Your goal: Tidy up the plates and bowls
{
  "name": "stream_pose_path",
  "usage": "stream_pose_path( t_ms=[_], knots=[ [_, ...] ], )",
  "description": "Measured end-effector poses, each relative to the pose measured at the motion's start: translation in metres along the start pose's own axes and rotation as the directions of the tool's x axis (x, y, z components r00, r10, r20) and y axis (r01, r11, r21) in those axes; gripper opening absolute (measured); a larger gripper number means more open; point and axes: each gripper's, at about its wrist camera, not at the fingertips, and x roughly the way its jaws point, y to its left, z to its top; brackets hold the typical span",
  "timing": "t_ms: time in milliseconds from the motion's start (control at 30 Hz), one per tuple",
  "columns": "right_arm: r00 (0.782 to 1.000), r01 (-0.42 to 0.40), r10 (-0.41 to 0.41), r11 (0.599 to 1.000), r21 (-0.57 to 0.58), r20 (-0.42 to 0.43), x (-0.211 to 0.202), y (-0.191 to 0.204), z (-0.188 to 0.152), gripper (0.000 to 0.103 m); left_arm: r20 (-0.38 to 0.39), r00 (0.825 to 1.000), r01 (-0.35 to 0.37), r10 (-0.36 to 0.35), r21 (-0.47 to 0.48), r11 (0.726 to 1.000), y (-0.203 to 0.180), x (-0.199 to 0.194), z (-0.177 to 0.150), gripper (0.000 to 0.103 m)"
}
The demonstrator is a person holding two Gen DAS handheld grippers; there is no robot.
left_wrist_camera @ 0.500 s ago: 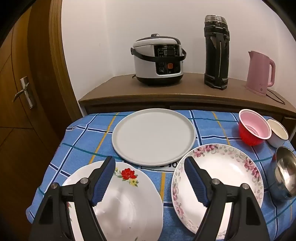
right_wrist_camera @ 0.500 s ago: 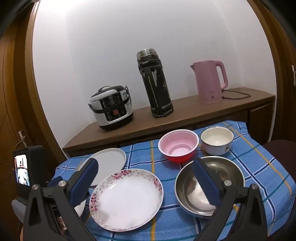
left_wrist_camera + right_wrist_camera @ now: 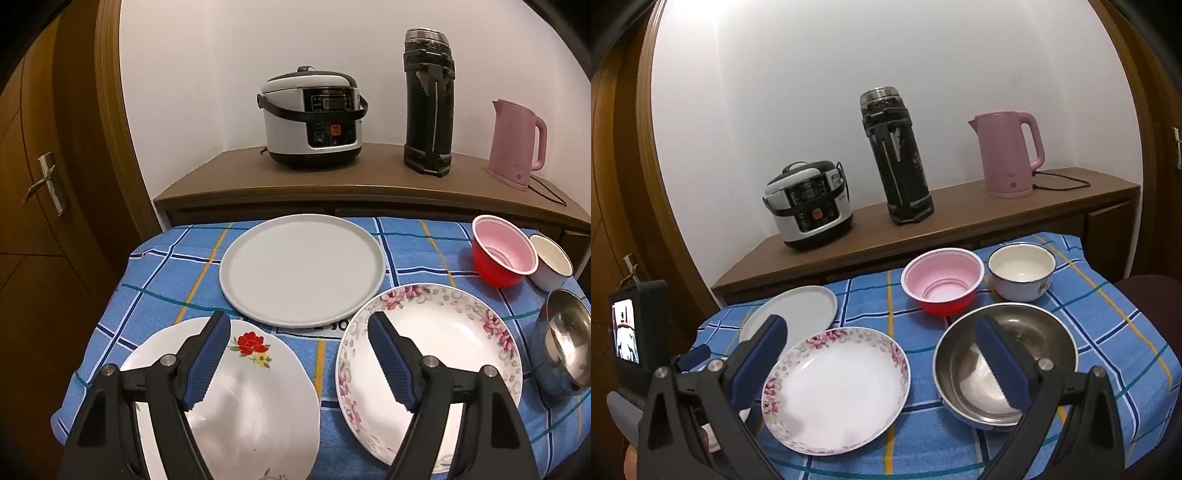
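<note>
Grippers are being held above the near table edge, both tilted downward. Left gripper [image 3: 299,354]: jaws are being kept spread wide, nothing between the pads, poised over the gap between the red-flower plate [image 3: 236,398] and the pink-rimmed plate [image 3: 443,354]. Right gripper [image 3: 882,362]: jaws likewise spread and empty, poised over the pink-rimmed plate [image 3: 838,387] and the steel bowl [image 3: 1008,354]. Farther back on the blue checked cloth [image 3: 173,280], the grey plate [image 3: 303,269] is being seen at centre, apart from both flowered plates. The pink bowl [image 3: 942,280] and white bowl [image 3: 1021,273] are lying side by side beyond the steel bowl. On the shelf [image 3: 229,177] behind, a cooker [image 3: 314,118], flask [image 3: 428,99] and kettle [image 3: 517,144] are standing upright.
</note>
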Motion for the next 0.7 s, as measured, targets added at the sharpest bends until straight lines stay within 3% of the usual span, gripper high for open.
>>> stream_pose_path(
  t_ms=[700],
  knots=[
    [1.000, 0.016, -0.016, 1.000, -0.017, -0.014, -0.0012, 0.0012, 0.0022, 0.103, 0.002, 1.000, -0.005, 0.005, -0.008, 1.000, -0.0006, -0.0038, -0.0017, 0.079]
  ],
)
